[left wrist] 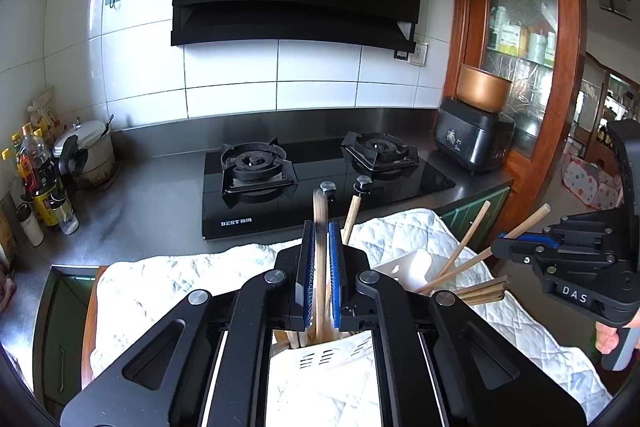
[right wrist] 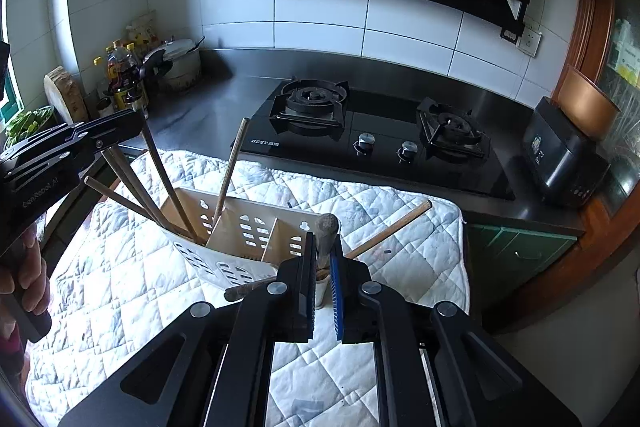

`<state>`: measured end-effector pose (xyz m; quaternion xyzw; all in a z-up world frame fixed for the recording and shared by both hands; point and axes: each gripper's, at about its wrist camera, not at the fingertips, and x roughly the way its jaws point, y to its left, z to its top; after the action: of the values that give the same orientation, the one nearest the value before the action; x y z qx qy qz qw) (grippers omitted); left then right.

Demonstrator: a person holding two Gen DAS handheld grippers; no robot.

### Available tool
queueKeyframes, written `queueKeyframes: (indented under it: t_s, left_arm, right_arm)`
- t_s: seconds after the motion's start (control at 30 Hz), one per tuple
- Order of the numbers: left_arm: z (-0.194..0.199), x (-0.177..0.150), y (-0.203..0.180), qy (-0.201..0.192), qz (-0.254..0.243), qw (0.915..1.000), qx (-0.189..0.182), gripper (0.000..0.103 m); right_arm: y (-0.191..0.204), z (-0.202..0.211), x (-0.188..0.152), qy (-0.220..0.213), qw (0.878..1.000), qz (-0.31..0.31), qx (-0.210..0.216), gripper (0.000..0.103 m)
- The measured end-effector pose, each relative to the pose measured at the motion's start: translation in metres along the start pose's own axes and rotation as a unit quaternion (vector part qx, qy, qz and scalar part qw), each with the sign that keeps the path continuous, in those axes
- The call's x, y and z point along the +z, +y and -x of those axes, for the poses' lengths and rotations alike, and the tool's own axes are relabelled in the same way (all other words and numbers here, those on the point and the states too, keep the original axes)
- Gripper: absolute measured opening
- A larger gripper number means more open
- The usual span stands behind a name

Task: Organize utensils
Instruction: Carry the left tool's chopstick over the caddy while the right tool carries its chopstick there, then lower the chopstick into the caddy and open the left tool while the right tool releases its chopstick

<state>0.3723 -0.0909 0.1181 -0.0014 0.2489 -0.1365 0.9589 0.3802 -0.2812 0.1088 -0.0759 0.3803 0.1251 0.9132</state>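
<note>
A white slotted utensil holder (right wrist: 248,223) stands on a quilted white cloth (right wrist: 120,307). My left gripper (left wrist: 321,227) is shut on a wooden chopstick (left wrist: 320,203) that stands upright over the holder (left wrist: 332,355). In the right wrist view this left gripper (right wrist: 134,129) is at the left, its chopstick (right wrist: 168,187) reaching down into the holder's left compartment among several others. My right gripper (right wrist: 323,239) is shut on another wooden chopstick (right wrist: 326,225) near the holder's right end. In the left wrist view this right gripper (left wrist: 500,247) is at the right. One chopstick (right wrist: 392,227) lies loose on the cloth.
Behind the cloth is a black two-burner gas hob (right wrist: 380,131) on a steel counter. A black cooker (right wrist: 560,155) with a copper pot stands at the right by a wooden cabinet (left wrist: 520,27). Bottles (left wrist: 36,179) and a pressure cooker (left wrist: 86,155) crowd the back left corner.
</note>
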Motion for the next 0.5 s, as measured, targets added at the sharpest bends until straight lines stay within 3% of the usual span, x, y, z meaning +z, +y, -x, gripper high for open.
queueKeyframes:
  t_s: [0.5]
  left_arm:
    - [0.0056,-0.0017,-0.007,-0.005,-0.013,0.9999,0.002,0.009]
  right_arm:
    - [-0.0013,0.0,-0.0033,-0.004,1.0,-0.005,0.001,0.008]
